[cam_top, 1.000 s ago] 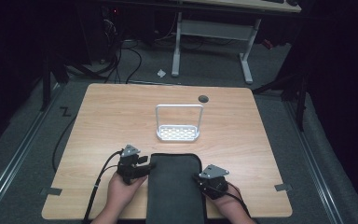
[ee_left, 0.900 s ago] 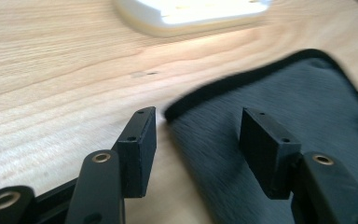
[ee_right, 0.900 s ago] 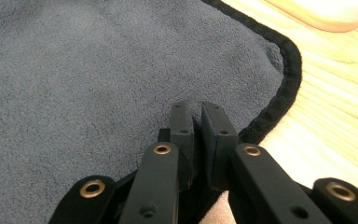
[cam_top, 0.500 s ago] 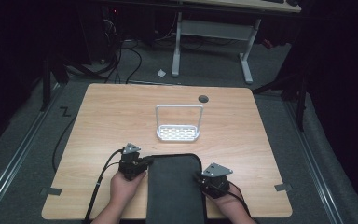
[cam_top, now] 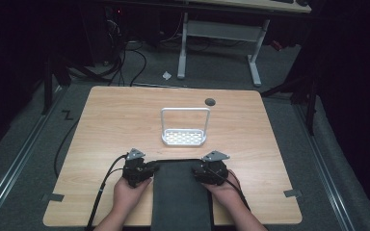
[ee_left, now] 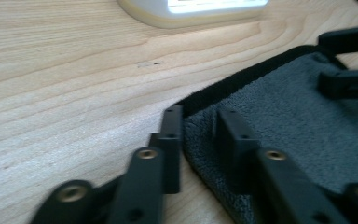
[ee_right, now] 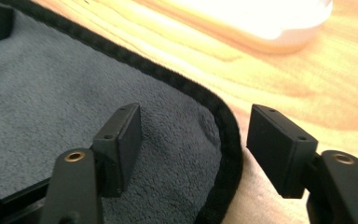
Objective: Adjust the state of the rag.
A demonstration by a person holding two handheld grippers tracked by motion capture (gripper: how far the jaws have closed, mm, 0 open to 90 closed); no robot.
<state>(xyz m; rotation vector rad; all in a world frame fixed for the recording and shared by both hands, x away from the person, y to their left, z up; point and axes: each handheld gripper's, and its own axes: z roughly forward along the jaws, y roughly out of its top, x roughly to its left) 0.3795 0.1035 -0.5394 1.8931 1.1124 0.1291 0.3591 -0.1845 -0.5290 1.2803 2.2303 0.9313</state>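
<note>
Both grippers at the far corners of the grey towel

Your left gripper [ee_left: 198, 135] straddles the grey towel [cam_top: 180, 197] edge, jaws just opened partway, pads not pressing it. Your right gripper [ee_right: 193, 140] has just opened wide over the other corner, gripping nothing. The towel lies flat on the table [cam_top: 111, 120], near the white rack [cam_top: 184, 126].

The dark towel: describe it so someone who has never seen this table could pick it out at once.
Start at the wooden table and go to its near edge, between the person's two hands. The towel lies flat there as a long grey strip with a black hem, each far corner between a gripper's jaws. The other item nearby is a white rack with a tall handle, standing farther back.
</note>
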